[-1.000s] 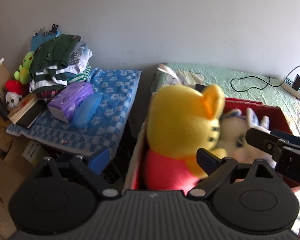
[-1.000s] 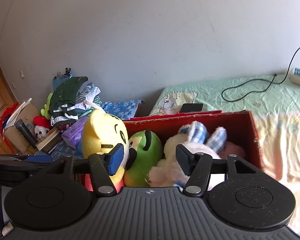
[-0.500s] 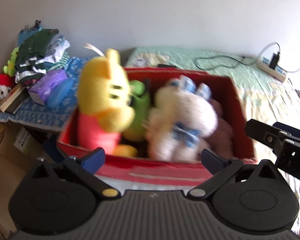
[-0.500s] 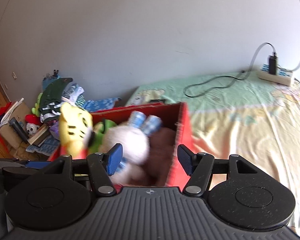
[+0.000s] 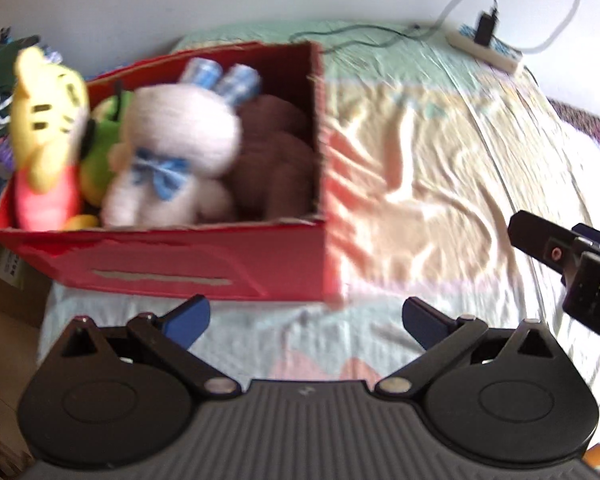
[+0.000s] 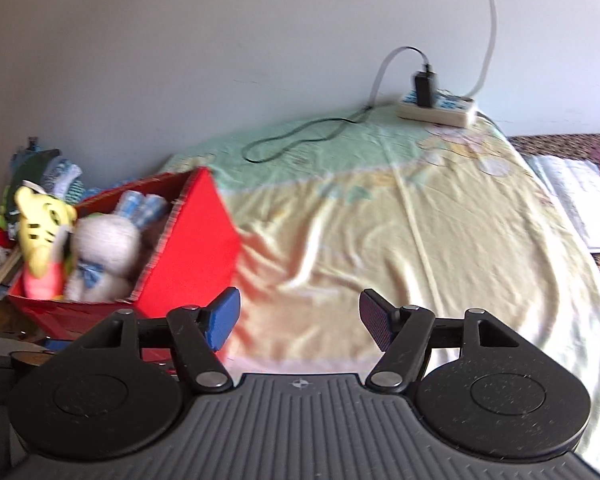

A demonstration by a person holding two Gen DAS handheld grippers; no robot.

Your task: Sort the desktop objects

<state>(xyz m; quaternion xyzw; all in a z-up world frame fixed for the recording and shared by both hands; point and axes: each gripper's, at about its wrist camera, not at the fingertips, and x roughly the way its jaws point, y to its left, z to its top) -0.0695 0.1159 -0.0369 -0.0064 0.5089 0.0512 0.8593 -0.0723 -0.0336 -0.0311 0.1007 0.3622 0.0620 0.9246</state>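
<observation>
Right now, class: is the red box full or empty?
Full: the red box holds yellow, green, white and brown plush toys packed side by side, some rising above its rim.

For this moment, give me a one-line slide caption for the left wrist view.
Open, empty left gripper over the bedsheet, beside a red box packed with plush toys.

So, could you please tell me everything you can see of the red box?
The red box looks like cardboard, open-topped, with a pale strip on its front wall and frayed rims. It stands upright on the bedsheet at the bed's left end. Four plush toys fill it: yellow tiger, green toy, white rabbit, brown toy. Neither gripper touches it.
</observation>
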